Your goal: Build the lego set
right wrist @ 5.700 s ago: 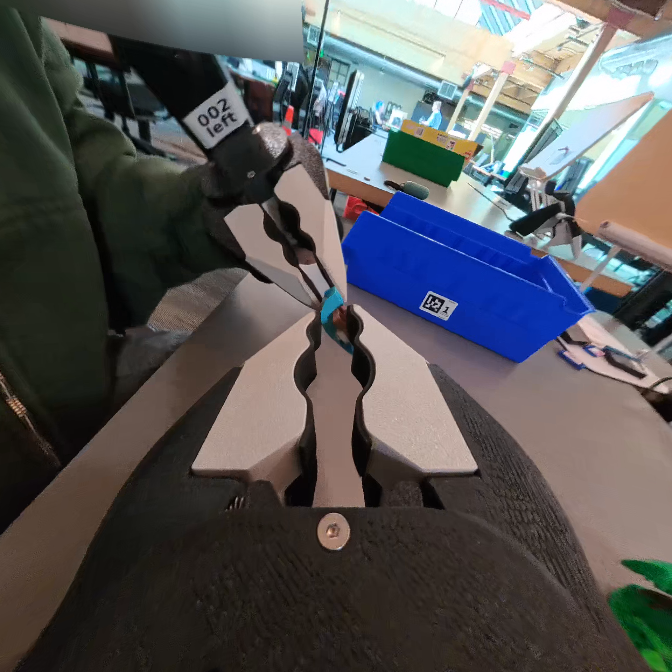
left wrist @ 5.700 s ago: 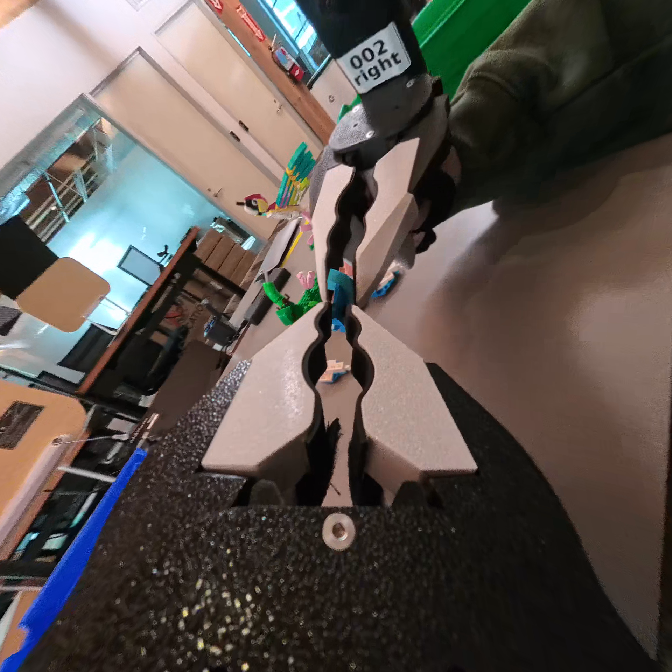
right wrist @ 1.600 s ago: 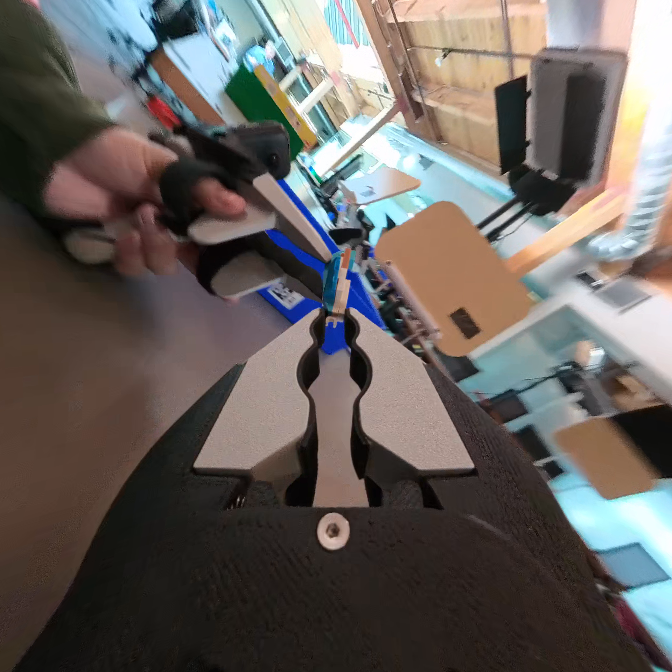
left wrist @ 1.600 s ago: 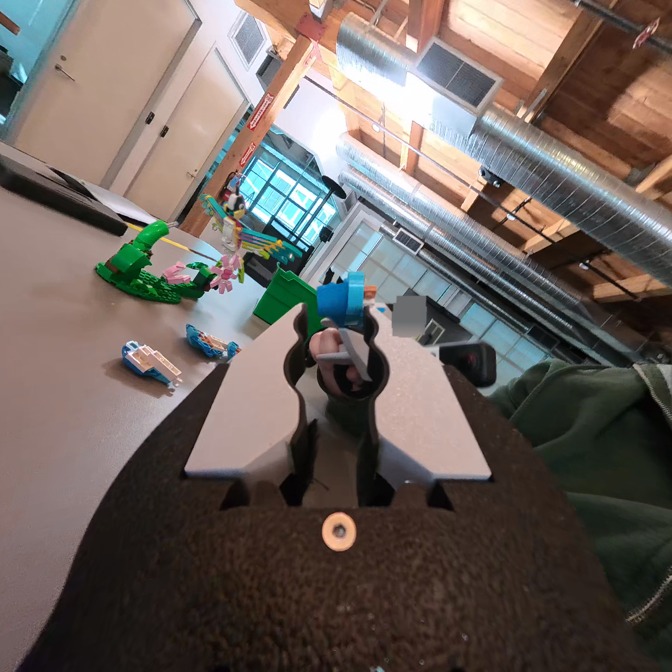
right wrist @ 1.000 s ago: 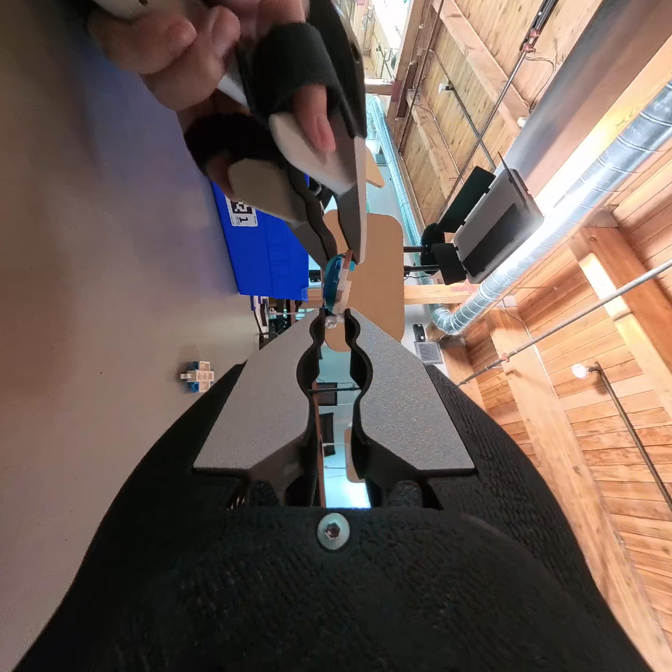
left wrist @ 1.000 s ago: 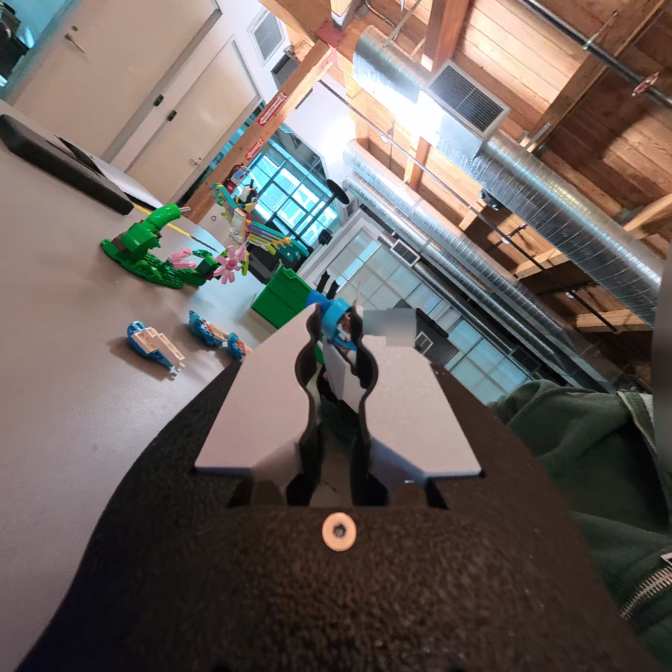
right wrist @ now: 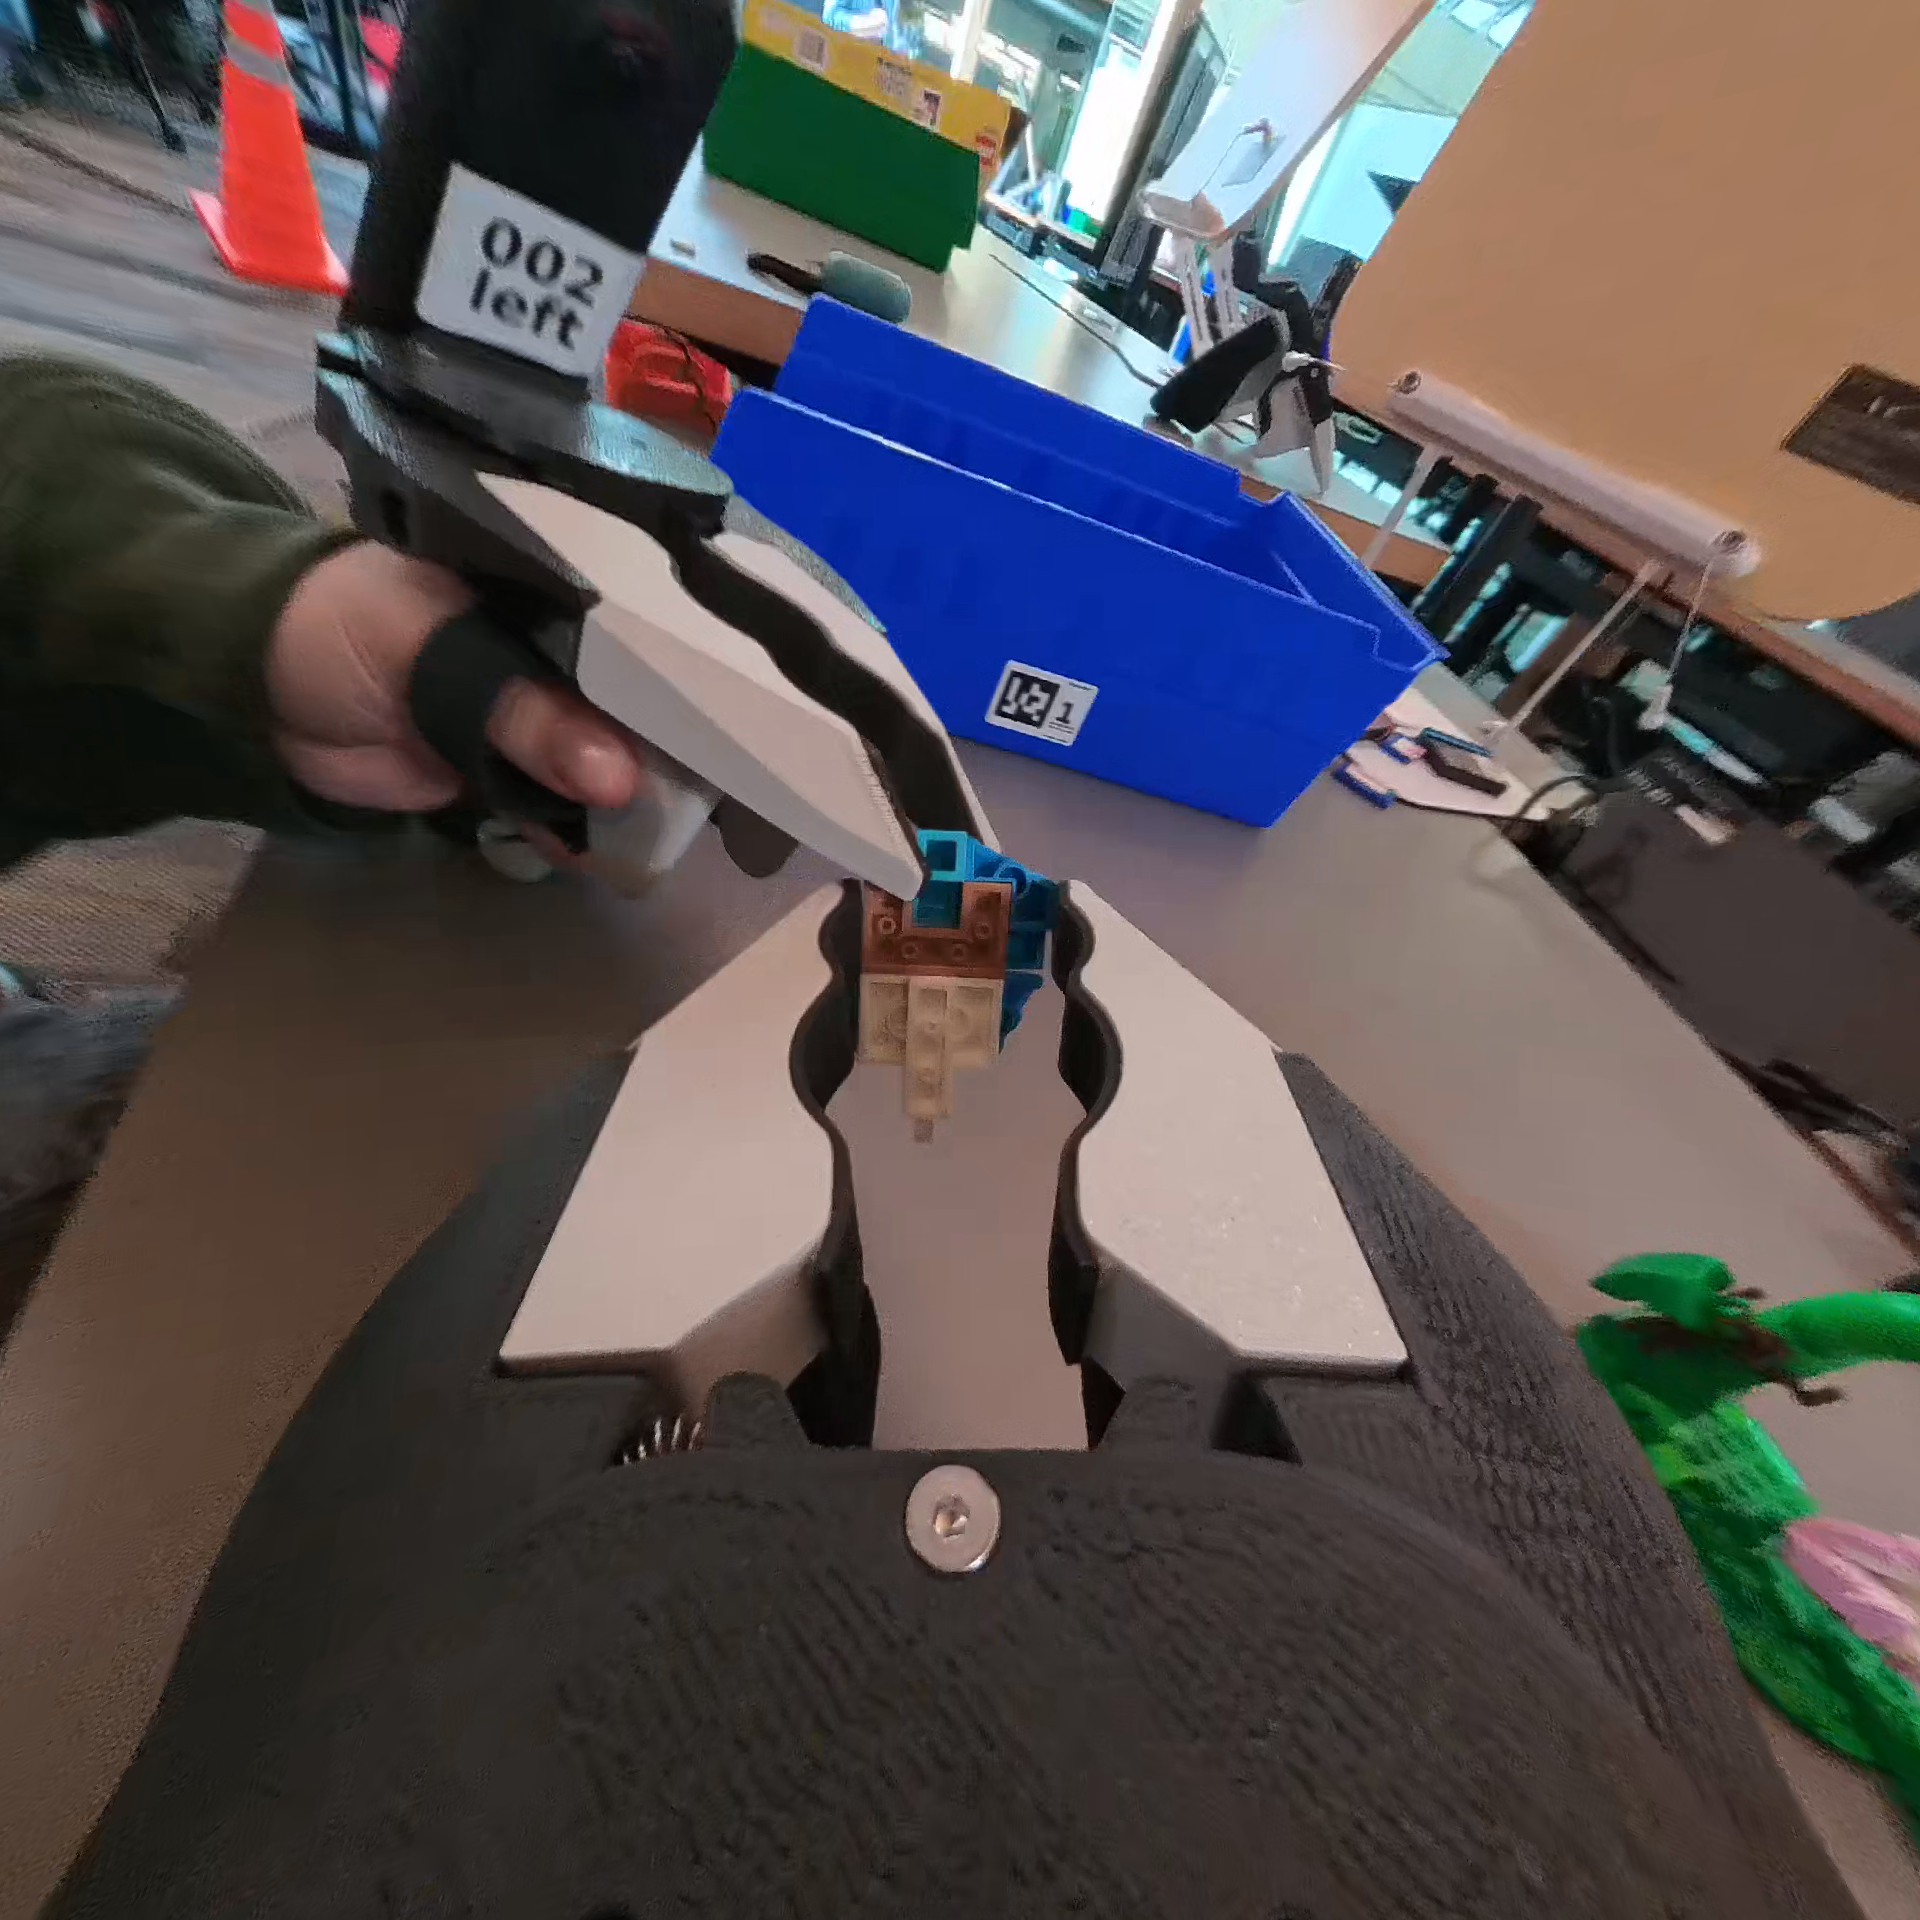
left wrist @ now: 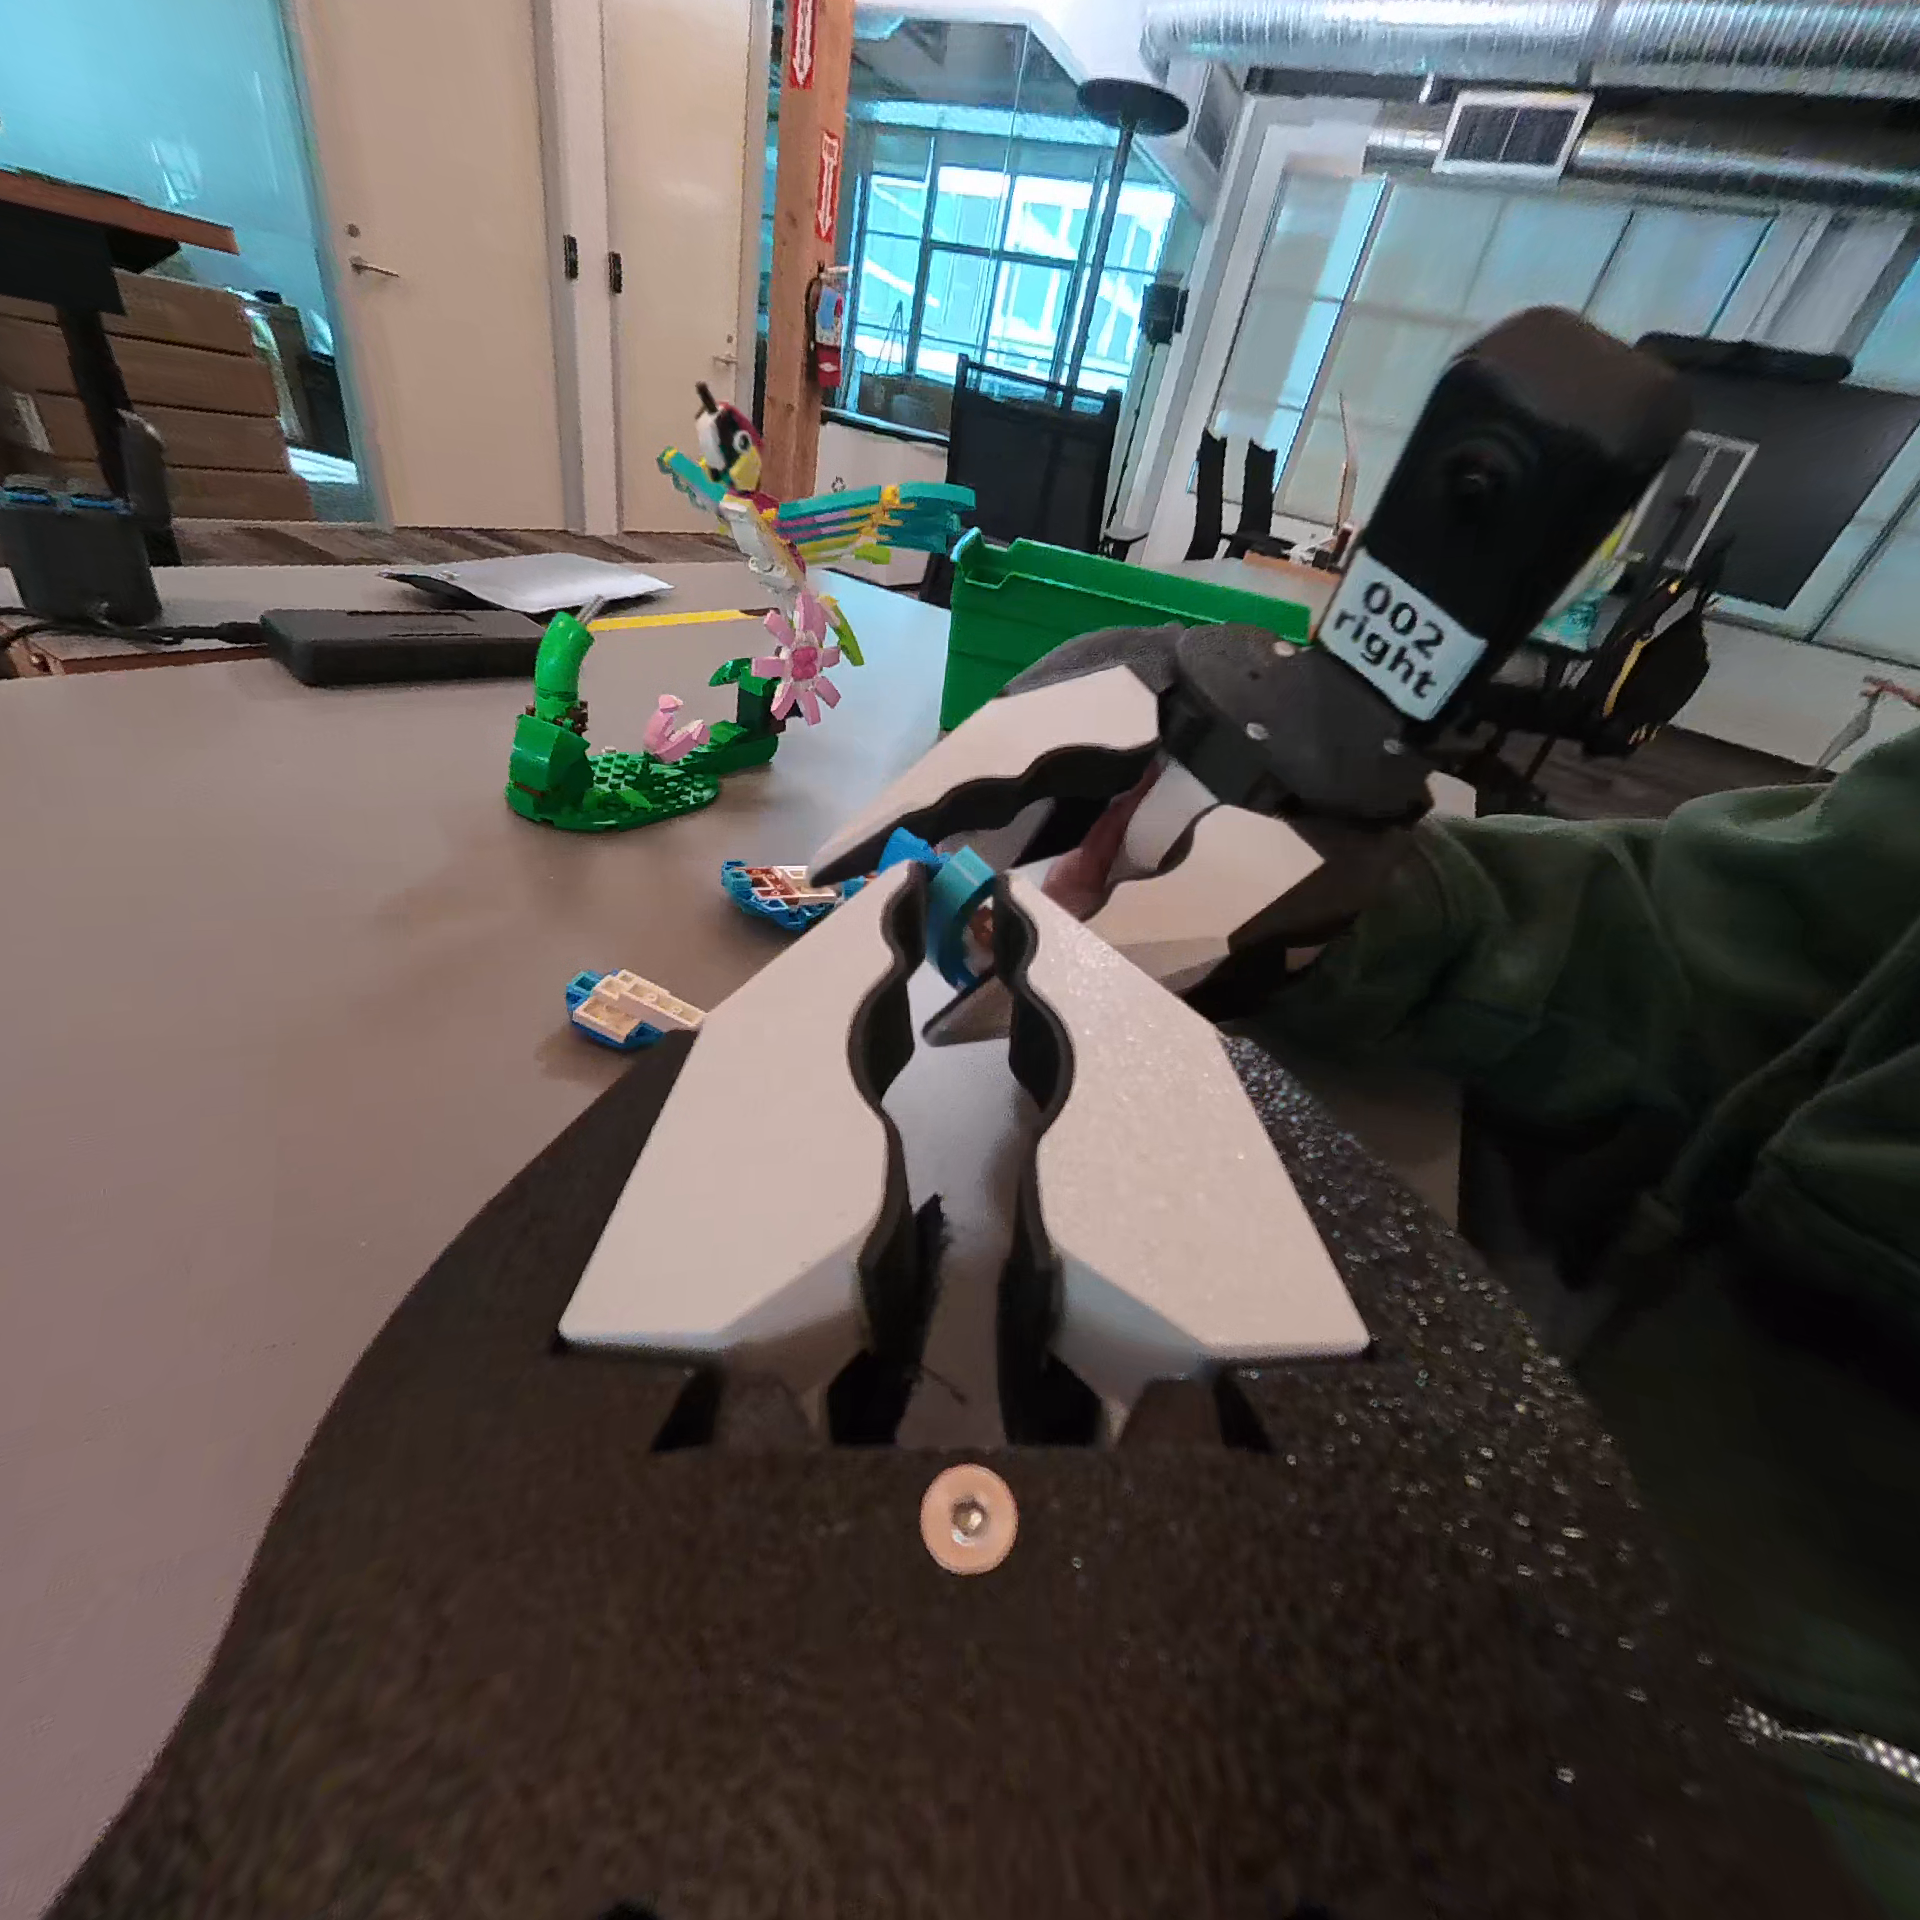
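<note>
both grippers are low over the grey worktop [left wrist: 260, 935] now, not tipped up at the ceiling as they were a second ago. the right gripper [right wrist: 951, 914] is clamped on a small brick model [right wrist: 935, 997], its fingertips pressing the two sides, with white and brown plates facing the camera and blue bricks behind. the left gripper [left wrist: 956, 914] meets it tip to tip and is closed on the blue end of the same brick model [left wrist: 951, 920]; in the right wrist view the left gripper [right wrist: 904, 852] comes in from the upper left with one fingertip on the top blue brick. earlier the model sat edge-on between the right fingers, now its flat face shows. it is held above the worktop, not resting on it. a hand [right wrist: 416, 686] in a green sleeve holds the left gripper's handle. on the worktop past the grippers lie a blue and white brick piece [left wrist: 623, 1013] and a blue and orange brick piece [left wrist: 774, 888], well apart from a green brick plant [left wrist: 623, 748] with pink flowers and a colourful brick bird [left wrist: 790, 509] above it. a green bin [left wrist: 1091, 623] stands behind, a blue bin [right wrist: 1039, 623] on the other side.
</note>
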The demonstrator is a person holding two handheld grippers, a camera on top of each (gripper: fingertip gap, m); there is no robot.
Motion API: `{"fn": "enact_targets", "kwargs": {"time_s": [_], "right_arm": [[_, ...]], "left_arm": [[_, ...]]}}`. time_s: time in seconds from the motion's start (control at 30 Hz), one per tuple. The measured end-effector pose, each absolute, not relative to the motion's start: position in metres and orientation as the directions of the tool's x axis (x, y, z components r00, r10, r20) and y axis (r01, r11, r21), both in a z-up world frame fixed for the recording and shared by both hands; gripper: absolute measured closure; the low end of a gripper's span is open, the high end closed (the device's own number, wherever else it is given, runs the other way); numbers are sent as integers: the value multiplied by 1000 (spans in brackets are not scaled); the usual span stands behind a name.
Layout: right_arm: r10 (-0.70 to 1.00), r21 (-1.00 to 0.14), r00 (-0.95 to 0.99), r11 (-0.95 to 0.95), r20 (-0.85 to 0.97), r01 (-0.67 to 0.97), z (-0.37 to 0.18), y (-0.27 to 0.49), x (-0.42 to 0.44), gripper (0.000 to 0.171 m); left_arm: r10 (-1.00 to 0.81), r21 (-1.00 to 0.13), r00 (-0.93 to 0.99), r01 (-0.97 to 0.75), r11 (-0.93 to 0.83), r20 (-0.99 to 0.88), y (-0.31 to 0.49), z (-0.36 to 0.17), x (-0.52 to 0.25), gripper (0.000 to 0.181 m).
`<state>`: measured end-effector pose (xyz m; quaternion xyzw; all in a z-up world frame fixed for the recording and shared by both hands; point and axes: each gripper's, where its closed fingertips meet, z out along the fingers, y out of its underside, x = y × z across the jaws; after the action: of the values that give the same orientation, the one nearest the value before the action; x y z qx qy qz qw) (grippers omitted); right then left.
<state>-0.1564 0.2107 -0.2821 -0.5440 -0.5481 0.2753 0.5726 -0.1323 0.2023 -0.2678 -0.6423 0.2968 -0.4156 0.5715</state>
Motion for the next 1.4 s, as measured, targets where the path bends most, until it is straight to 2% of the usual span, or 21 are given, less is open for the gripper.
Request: {"fn": "enact_targets", "kwargs": {"time_s": [0.13, 0.23, 0.37, 0.57, 0.73, 1.0, 1.1, 1.13, 1.23, 1.37, 1.4], "right_arm": [[836, -846, 253, 378, 486, 376, -288, 216, -155, 138], [673, -682, 240, 529, 699, 505, -292, 224, -151, 137], [521, -523, 186, 633, 833, 572, -292, 223, -152, 138], [419, -423, 146, 705, 896, 570, -292, 217, -152, 139], [494, -508, 164, 725, 854, 464, -286, 208, -150, 140], [767, -775, 110, 620, 632, 125, -262, 176, -148, 140], [847, -850, 85, 516, 524, 101, -265, 179, -148, 140], [857, -861, 95, 497, 507, 111, -266, 182, -147, 146], [868, -874, 144, 445, 475, 197, -273, 198, -146, 139], [949, -908, 90, 259, 303, 329, -304, 205, -148, 130], [957, -920, 81, 241, 278, 310, -303, 202, -149, 141]], "left_arm": [[-841, -979, 503, 62, -193, 198, 205, -273, -132, 172], [-832, -969, 506, 32, -245, 227, 206, -281, -130, 155], [-808, -951, 521, 31, -306, 277, 210, -287, -133, 170], [-812, -945, 515, -11, -327, 275, 208, -293, -137, 176], [-812, -910, 426, 73, -409, 399, 203, -288, -134, 176], [-780, -786, 115, 173, -594, 615, 181, -273, -127, 176], [-778, -797, 172, 155, -584, 604, 185, -278, -126, 176], [-781, -825, 271, 130, -550, 563, 193, -286, -129, 176], [-798, -936, 536, -44, -350, 274, 211, -296, -145, 176], [-834, -960, 539, -277, -43, -118, 205, -291, -144, 176], [-835, -948, 519, -319, 9, -183, 201, -292, -142, 176]]}}
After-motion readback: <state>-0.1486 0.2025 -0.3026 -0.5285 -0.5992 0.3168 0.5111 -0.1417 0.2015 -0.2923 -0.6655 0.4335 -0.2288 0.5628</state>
